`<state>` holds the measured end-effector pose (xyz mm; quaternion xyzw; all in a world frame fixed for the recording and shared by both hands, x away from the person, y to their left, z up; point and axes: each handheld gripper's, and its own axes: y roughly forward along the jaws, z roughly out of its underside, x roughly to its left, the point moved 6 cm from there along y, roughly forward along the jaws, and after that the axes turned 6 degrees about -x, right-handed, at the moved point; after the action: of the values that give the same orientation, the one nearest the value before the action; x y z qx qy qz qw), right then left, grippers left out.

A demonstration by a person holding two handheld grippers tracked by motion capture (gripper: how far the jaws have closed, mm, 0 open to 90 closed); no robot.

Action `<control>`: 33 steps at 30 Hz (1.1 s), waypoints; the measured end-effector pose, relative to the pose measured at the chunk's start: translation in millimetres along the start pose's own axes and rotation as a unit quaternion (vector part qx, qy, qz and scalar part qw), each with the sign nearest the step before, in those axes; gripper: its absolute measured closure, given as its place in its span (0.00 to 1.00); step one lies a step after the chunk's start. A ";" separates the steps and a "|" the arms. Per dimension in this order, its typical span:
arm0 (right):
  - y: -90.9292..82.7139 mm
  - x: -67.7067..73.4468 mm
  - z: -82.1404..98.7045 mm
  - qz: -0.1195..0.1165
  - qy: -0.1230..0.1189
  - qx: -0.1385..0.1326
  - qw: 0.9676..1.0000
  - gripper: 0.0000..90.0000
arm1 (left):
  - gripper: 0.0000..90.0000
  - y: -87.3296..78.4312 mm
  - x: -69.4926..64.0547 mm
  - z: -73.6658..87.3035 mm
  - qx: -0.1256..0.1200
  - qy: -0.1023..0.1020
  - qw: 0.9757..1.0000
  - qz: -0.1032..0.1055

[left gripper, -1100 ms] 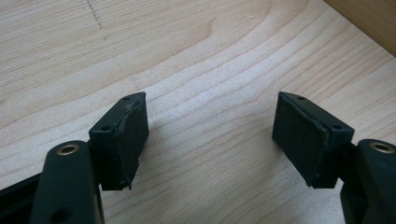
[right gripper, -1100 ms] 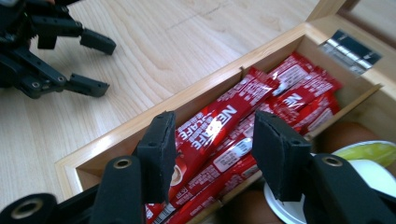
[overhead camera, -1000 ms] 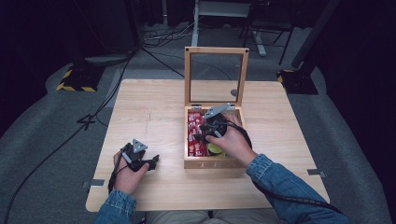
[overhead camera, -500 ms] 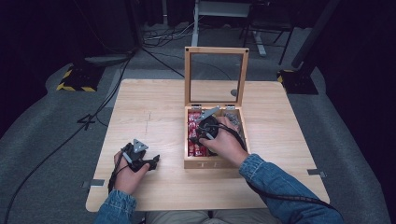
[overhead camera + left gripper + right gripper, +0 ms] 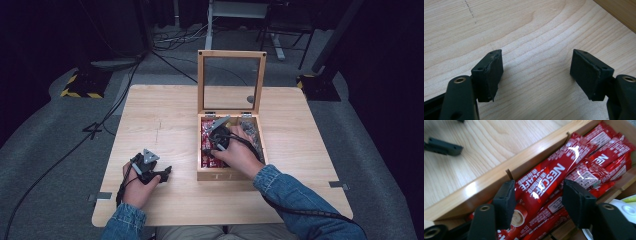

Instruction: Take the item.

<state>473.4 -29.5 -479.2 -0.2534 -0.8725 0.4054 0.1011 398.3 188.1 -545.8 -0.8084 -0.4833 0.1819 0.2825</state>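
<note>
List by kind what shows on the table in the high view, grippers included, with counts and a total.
Wooden box, lid open: 1
Heap of red sachets in the box's left compartment: 1 heap, sachets too packed to count
Handheld grippers: 2, left gripper and right gripper
Total: 4

A pale wooden table (image 5: 165, 120) stands on grey carpet (image 5: 45, 150); dark surroundings; cables (image 5: 170, 42) behind.

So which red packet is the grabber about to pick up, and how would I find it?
Find the wooden box with its glass lid standing up, on the table. Its left compartment is stuffed with red coffee sticks. The one you want is the Nescafe stick lying on top of the pile, between the right gripper and its open jaws; its big white letters face up.
</note>
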 end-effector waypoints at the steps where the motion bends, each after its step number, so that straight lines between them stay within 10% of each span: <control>1: 0.6 0.5 -0.1 0.004 -0.005 0.002 1.000 0.49 | 0.30 0.0 0.1 -0.1 0.000 0.000 1.000 -0.001; 8: -0.8 0.3 0.2 0.019 -0.007 0.008 1.000 0.64 | 0.30 0.0 0.0 0.0 0.000 0.000 1.000 0.000; 17: -4.8 3.9 -2.1 0.016 0.047 -0.009 0.999 0.89 | 0.30 0.2 -0.1 -0.1 -0.001 -0.001 1.000 0.000; 33: -31.0 11.5 -24.9 -0.003 0.050 -0.095 0.994 0.93 | 0.30 0.1 -0.2 -0.1 -0.001 -0.001 1.000 0.000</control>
<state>461.9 -23.9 -439.8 -0.2793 -0.9018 0.3068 0.1211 398.3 187.9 -545.8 -0.8083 -0.4838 0.1826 0.2813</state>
